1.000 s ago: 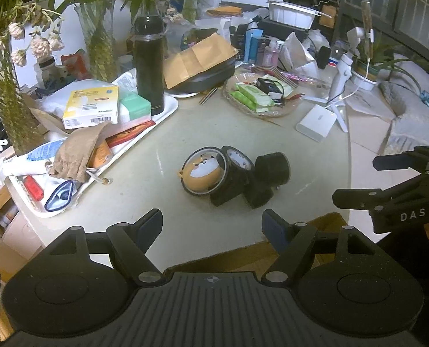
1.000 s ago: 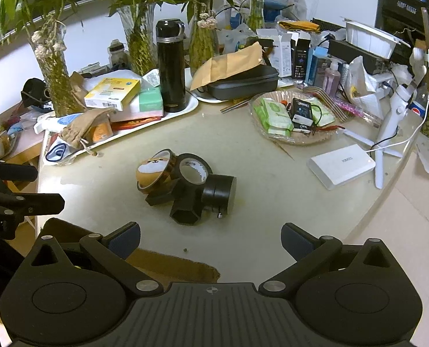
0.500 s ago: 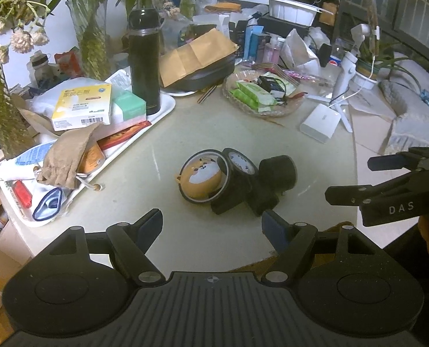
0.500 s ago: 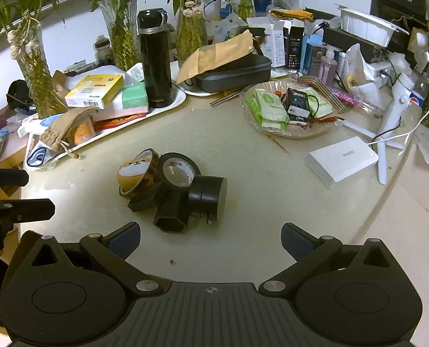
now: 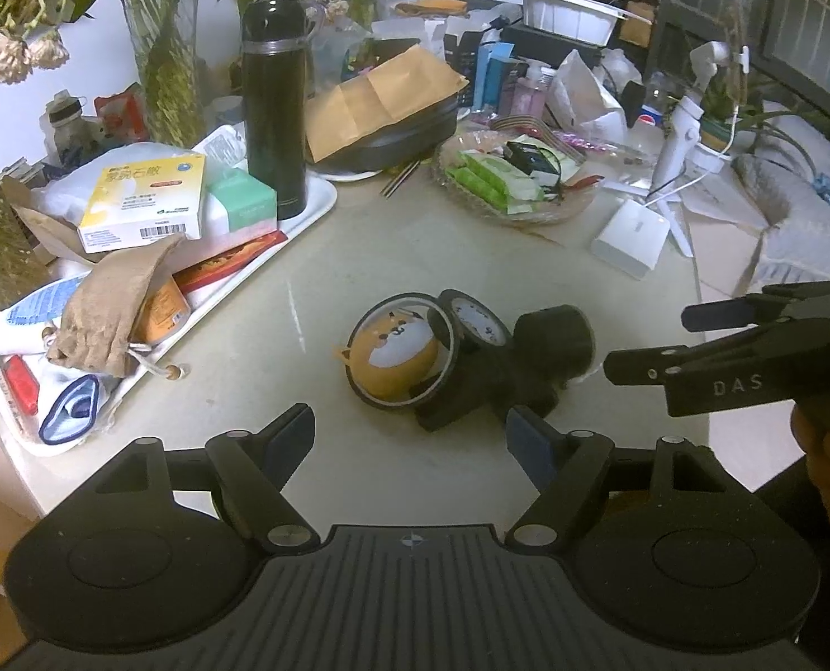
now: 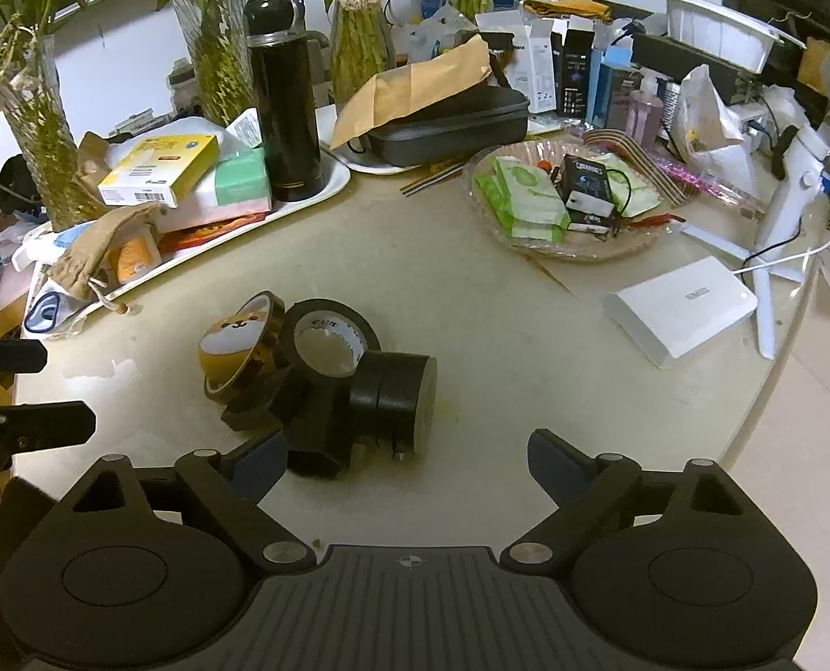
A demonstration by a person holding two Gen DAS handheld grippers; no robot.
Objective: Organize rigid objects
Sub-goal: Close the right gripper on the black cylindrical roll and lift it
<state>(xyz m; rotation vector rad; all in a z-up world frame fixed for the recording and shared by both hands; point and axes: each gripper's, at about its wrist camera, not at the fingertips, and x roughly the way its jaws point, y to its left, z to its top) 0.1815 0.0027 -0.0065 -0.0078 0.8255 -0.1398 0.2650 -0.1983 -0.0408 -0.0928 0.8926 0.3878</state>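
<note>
**Both claws coming in on the heap of tape rolls**

The tape rolls [image 6: 308,374] lie bunched near the table's [image 6: 470,302] front edge, touching and leaning on each other, so I judge they were dumped there to be sorted. The roll with the dog face [image 6: 236,349] is thin, glossy and amber, tilted against a matte black roll [image 6: 331,341] with a white core. A squat black cylinder [image 6: 395,400] lies on its side beside a dark hexagonal piece [image 6: 317,436]. All look hard and smooth, easy to pinch across a rim.

My right claw [image 6: 409,461] stands apart with nothing between its pads; its jaws have just been narrowing, I think to fit the cylinder ahead. My left claw [image 5: 409,436] is half apart, empty, aimed at the dog roll.

Beyond sit a white tray [image 6: 325,190] with a black flask [image 6: 283,100], a glass dish [image 6: 571,246] of packets and a white box [image 6: 683,307].
</note>
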